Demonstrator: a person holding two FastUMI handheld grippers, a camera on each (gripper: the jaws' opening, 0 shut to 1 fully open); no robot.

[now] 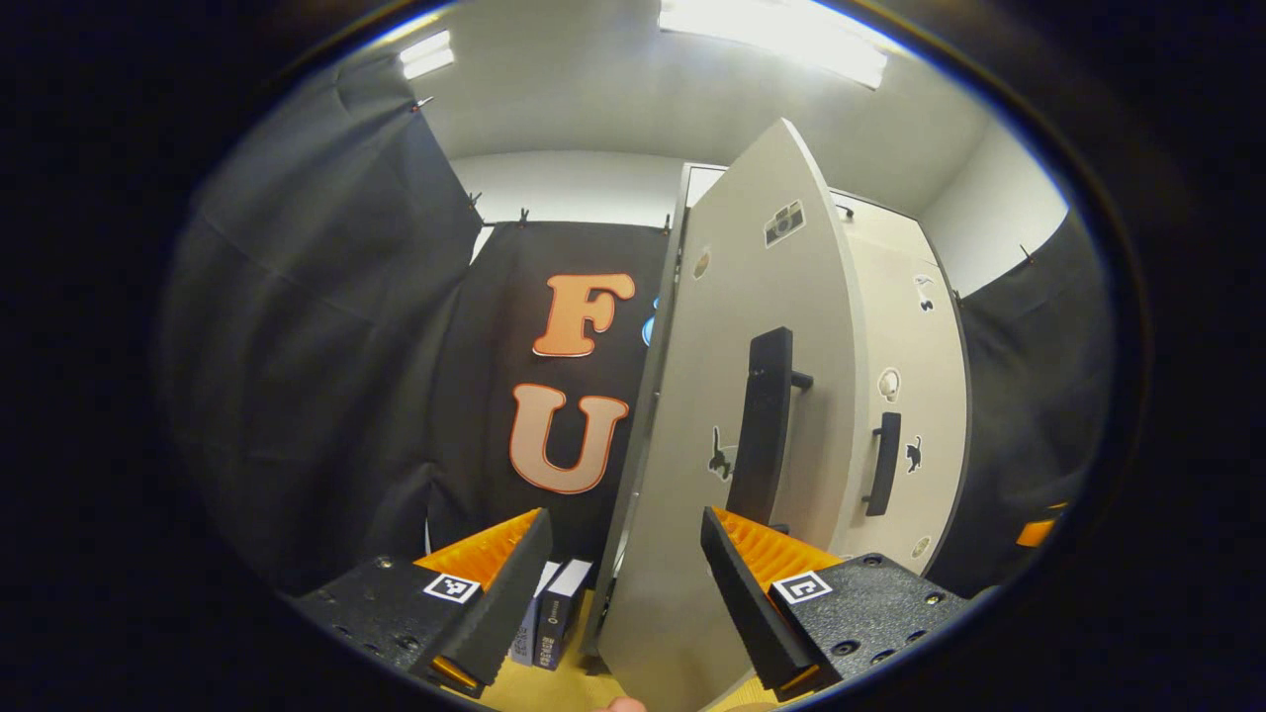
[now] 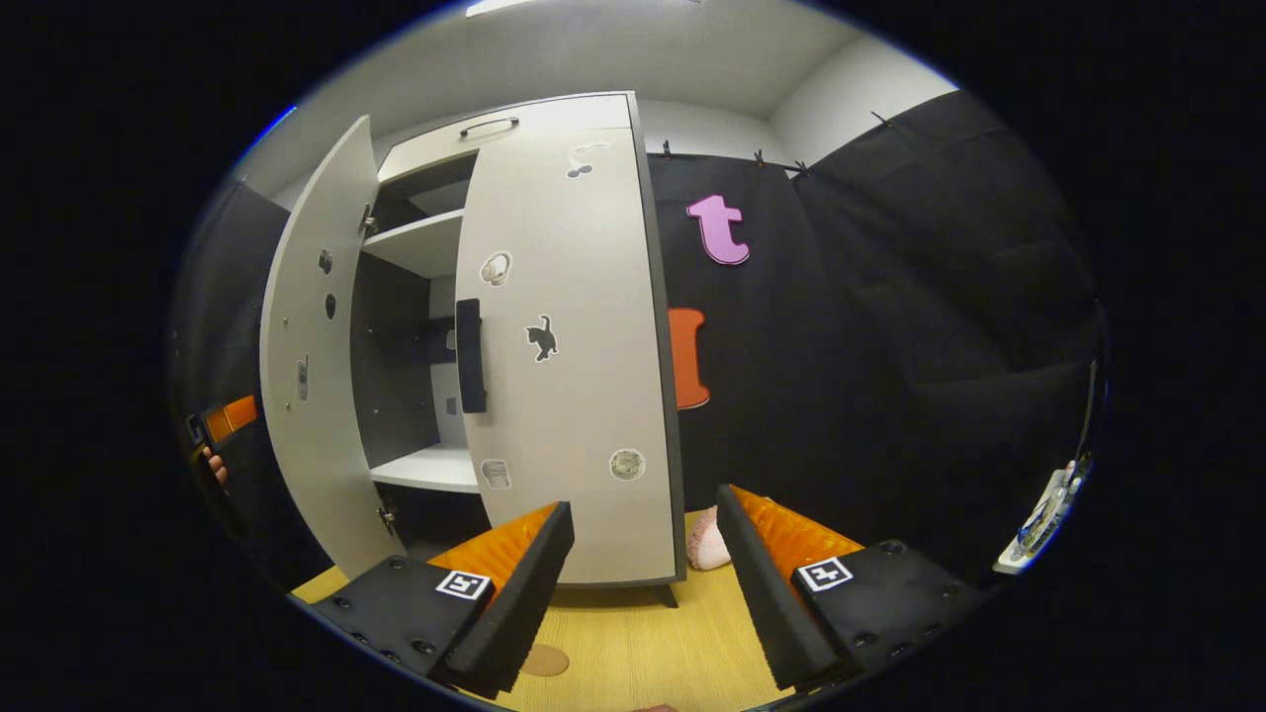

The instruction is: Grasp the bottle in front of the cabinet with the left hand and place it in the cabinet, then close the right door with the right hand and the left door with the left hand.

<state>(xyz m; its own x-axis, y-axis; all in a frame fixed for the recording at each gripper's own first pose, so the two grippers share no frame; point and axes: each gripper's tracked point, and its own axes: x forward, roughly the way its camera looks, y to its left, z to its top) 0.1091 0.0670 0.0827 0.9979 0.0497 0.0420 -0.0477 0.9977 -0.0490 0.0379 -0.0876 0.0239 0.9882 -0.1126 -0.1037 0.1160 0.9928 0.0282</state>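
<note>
The cabinet [image 2: 554,326] stands on the wooden table [image 2: 633,643] against the booth's cloth wall, and it is the best gauge of progress. In the right gripper view its right door [image 2: 569,376] lies flat against the front and looks closed, while the left door [image 2: 312,366] stands swung out, leaving the shelves [image 2: 425,242] open to sight. So the right-hand closing seems done and the left-hand closing is what remains. In the left gripper view the left door [image 1: 732,415] stands ajar just ahead, its dark handle [image 1: 764,425] near and a little right of the left tongs [image 1: 625,554], which are spread wide and empty, placed as if to push or take that handle. The right tongs [image 2: 643,544] are also spread wide and hold nothing, near the closed door's lower edge. I cannot pick out the bottle; since both tongs are empty, it is probably already inside, hidden behind the doors. Two small books [image 1: 552,618] stand on the table left of the cabinet.
</note>
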